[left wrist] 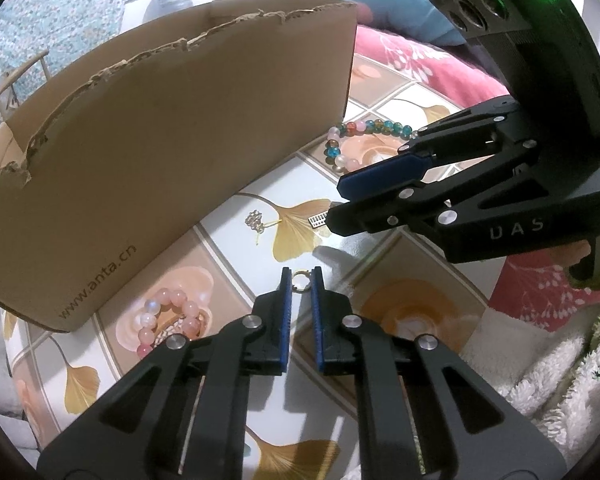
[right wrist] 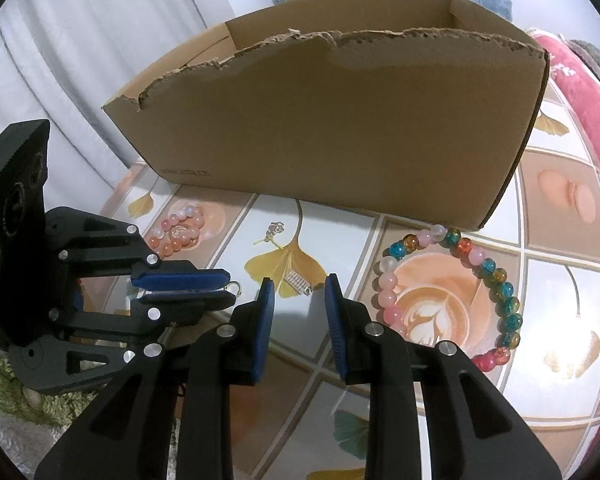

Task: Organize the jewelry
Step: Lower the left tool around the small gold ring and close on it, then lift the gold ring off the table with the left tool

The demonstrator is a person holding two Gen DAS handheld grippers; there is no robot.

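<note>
Two tools over patterned tabletop [left wrist: 236,216], left tool [left wrist: 300,276] clamped on gold ring [left wrist: 300,281], right tool [right wrist: 300,292] apart, empty.

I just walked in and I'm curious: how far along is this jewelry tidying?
It looks barely started. Done: nothing that shows, since the inside of the cardboard box is hidden. In hand: the left tongs pinch a gold ring, while the right tongs hang open and empty. Left on the table: pink bracelet, multicoloured bracelet, silver charm, silver cluster.
</note>
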